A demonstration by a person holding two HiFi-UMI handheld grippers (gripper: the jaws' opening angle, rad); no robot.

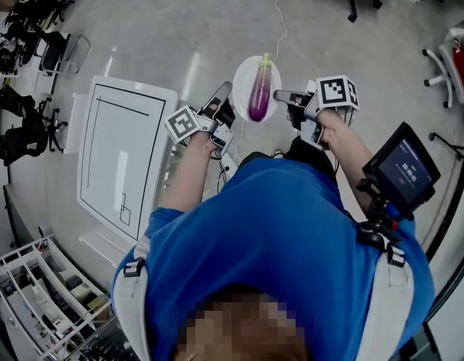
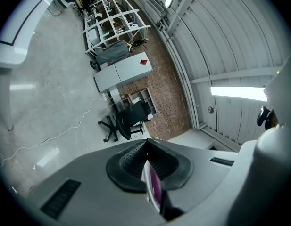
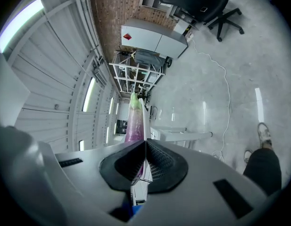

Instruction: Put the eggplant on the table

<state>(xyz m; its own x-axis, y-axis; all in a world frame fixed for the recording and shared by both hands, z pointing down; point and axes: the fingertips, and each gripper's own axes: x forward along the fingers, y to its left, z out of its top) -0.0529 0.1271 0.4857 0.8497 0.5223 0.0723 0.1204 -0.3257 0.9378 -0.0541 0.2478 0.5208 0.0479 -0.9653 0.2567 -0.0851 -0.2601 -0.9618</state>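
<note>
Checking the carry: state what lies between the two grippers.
In the head view, a white plate bearing the eggplant spans between the left gripper and right gripper, each pinching its rim.

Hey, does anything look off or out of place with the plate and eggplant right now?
Nothing is spilled or damaged. One oddity: the plate, with the eggplant lying loose on it, hangs over the floor, pinched at opposite rims by the left gripper and right gripper, apart from the table.
</note>
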